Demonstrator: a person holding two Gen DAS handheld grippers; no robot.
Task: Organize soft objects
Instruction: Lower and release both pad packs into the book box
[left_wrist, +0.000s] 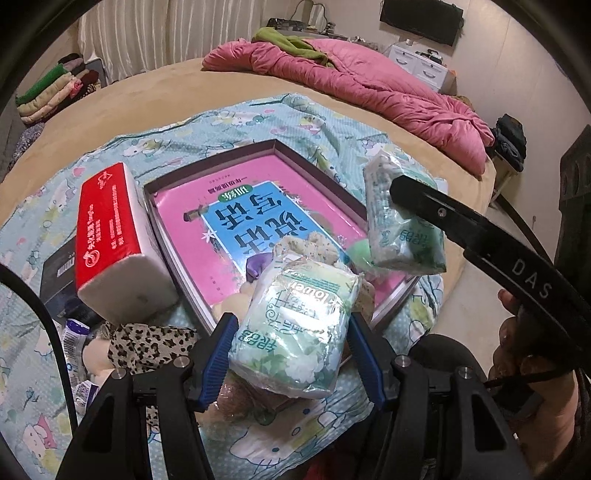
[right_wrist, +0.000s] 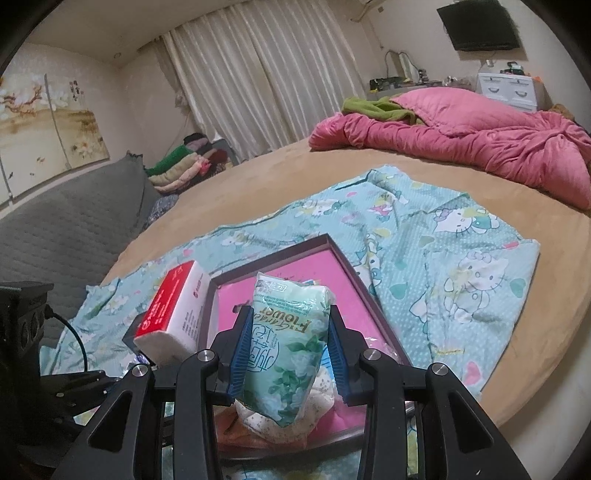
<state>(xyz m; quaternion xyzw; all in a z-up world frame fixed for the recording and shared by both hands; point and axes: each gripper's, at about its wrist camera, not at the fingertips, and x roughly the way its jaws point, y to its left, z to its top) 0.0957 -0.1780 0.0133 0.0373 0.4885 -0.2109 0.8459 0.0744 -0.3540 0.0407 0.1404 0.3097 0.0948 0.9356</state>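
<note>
Left gripper (left_wrist: 291, 354) and right gripper (right_wrist: 286, 349) are each clamping a green tissue pack (left_wrist: 295, 332) (right_wrist: 284, 354), jaws part-open, above the shallow box tray (left_wrist: 317, 162).

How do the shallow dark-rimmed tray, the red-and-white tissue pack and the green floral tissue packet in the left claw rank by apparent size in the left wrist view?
1. Shallow dark-rimmed tray.
2. Red-and-white tissue pack and green floral tissue packet: alike; the packet's nearness to the camera makes ranking unsure.
</note>
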